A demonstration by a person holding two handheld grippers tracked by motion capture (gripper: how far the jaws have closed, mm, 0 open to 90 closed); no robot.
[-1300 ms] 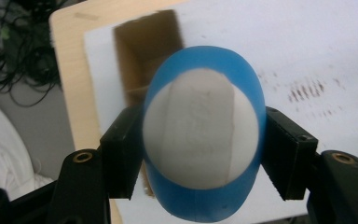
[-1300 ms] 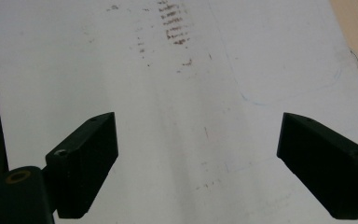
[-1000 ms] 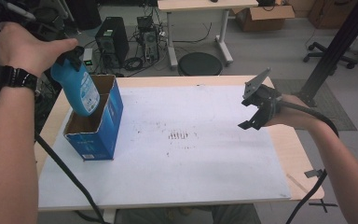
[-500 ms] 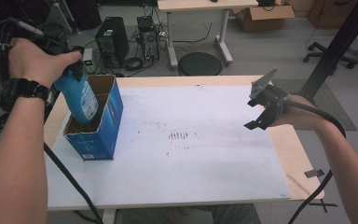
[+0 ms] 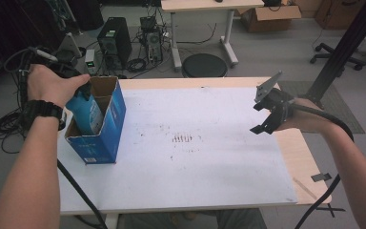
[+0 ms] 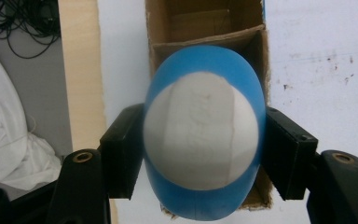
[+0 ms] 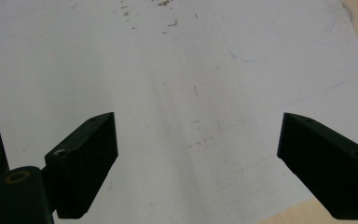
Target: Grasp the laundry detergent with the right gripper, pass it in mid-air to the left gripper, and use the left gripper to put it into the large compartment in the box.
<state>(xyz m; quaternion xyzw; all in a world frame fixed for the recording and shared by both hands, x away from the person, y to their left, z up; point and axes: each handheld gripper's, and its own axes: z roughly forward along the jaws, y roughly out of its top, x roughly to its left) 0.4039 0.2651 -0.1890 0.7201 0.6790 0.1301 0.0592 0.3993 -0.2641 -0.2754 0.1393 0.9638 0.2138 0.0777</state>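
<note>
A blue bottle (image 5: 88, 113) with a white label stands partly inside the open blue cardboard box (image 5: 106, 141) at the table's left side. My left gripper (image 5: 80, 92), mostly under the person's hand, is shut on the bottle's top. In the left gripper view the black pads (image 6: 127, 154) press on both sides of the bottle (image 6: 200, 135), with the box's brown compartment (image 6: 200, 28) beyond it. My right gripper (image 5: 259, 118) hovers over the table's right edge, open with nothing between its fingers. In the right gripper view it (image 7: 196, 163) looks down on the bare white sheet (image 7: 168, 70).
The white sheet (image 5: 195, 162) covers most of the wooden table. Black tape marks (image 5: 321, 177) sit at its front right corner. Behind the table are a round black stool (image 5: 204, 65), a computer tower (image 5: 109, 38), floor cables and a black post (image 5: 343, 47).
My left hand has lowered the blue bottle from above the box down into it. The right gripper has stayed where it was.
</note>
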